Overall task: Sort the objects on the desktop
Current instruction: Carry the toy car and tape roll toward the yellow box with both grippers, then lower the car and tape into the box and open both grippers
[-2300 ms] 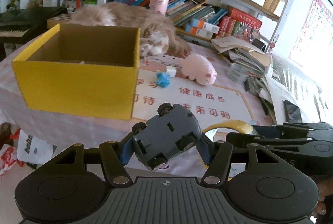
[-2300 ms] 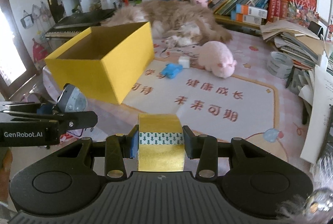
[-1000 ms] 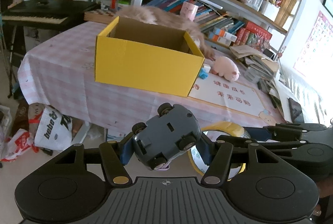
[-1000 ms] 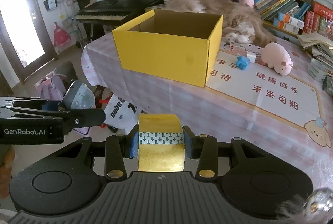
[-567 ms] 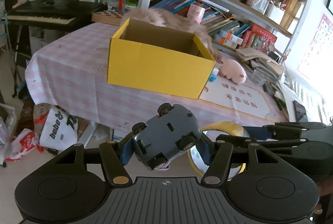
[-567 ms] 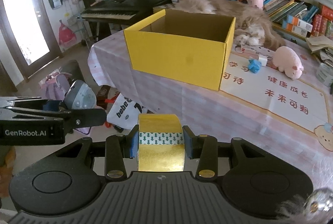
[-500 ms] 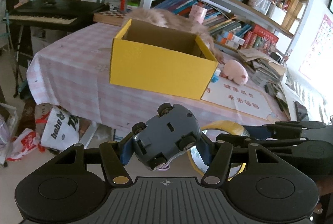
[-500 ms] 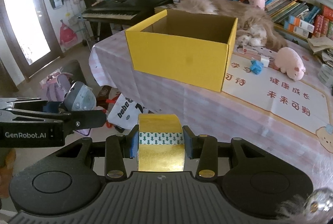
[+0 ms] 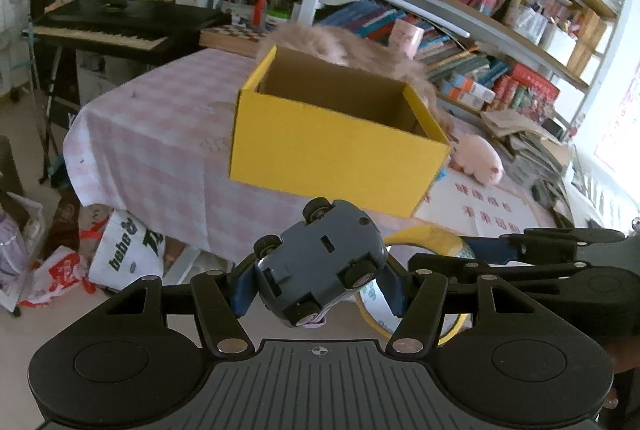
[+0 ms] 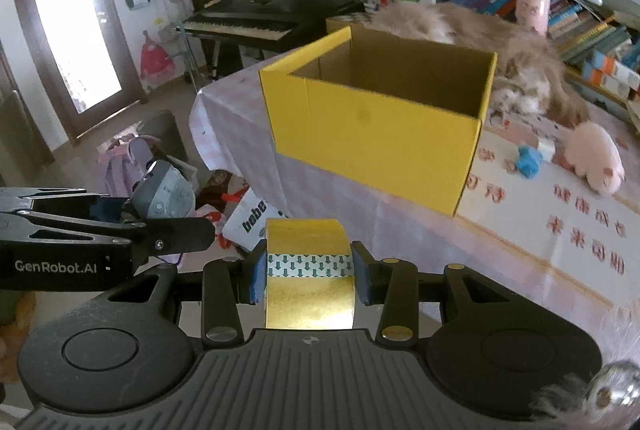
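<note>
My left gripper (image 9: 316, 284) is shut on a grey toy car (image 9: 320, 262), held wheels up in the air in front of the table. My right gripper (image 10: 310, 272) is shut on a gold tape roll (image 10: 310, 270), level with it on its right. The tape roll (image 9: 424, 238) and the right gripper show in the left wrist view; the car (image 10: 166, 192) and the left gripper show in the right wrist view. An open yellow box (image 9: 336, 146) (image 10: 376, 118) stands on the table ahead of both grippers. Its inside is mostly hidden.
The table has a pink checked cloth (image 9: 160, 134) and a printed mat (image 10: 580, 230). A pink plush pig (image 10: 596, 156) and a small blue toy (image 10: 528, 160) lie right of the box. A furry cat (image 10: 480, 26) lies behind it. Bags (image 9: 120, 254) lie on the floor below; a keyboard (image 9: 104, 30) stands at left.
Both grippers drew back from the table with car and tape still held, then edged closer to the box again and higher in the last half second.
</note>
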{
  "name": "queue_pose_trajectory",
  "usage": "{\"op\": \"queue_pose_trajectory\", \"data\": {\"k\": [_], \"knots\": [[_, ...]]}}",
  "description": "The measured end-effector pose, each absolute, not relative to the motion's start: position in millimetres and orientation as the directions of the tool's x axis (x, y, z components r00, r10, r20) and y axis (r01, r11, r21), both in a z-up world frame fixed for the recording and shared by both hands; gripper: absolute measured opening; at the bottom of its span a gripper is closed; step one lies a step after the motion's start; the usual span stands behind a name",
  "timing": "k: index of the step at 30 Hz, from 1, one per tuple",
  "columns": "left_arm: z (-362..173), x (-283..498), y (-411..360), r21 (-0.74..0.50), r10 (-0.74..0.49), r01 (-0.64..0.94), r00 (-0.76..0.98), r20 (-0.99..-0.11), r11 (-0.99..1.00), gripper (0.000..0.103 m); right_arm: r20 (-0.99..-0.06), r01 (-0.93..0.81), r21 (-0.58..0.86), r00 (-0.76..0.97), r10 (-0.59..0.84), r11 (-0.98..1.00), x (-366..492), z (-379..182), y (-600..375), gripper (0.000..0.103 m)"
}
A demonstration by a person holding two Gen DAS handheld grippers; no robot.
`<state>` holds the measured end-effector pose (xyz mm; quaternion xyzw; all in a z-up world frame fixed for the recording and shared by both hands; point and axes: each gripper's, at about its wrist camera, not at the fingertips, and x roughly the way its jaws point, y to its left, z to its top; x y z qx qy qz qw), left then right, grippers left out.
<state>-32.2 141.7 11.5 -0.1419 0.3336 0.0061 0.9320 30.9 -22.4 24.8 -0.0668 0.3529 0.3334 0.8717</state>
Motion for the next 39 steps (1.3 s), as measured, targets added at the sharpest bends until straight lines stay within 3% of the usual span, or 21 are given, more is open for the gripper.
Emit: {"op": "queue_pose_trajectory", "data": {"k": [6,14,18,31,39], "knots": [[29,-2,146,-0.254,-0.061,-0.11,0.812,-0.581,0.961,0.061,-0.608,-0.635,0.133,0.554,0.568,0.761,62,44,-25,0.038],[57,57,146,-0.207,-0.023,-0.094,0.865,-0.501,0.974,0.061,-0.472,-0.663,0.092,0.627,0.619,0.743,121,92,-30,0.038],[61,96,142,-0.157,-0.002,-0.088,0.867,-0.499,0.984,0.061,-0.462,-0.662,0.05,0.649,0.605,0.748,161,98,-28,0.038],[16,207,104,0.034,-0.016,0.053,0.727,-0.686,0.998,0.062,-0.598,-0.683,-0.002,0.587,0.547,0.731,292,56,-4,0.038],[-9,236,98,-0.007,-0.051,0.075,0.601,-0.798,0.997,0.062,-0.679,-0.747,-0.068,0.52,0.518,0.661,325,34,26,0.038]]}}
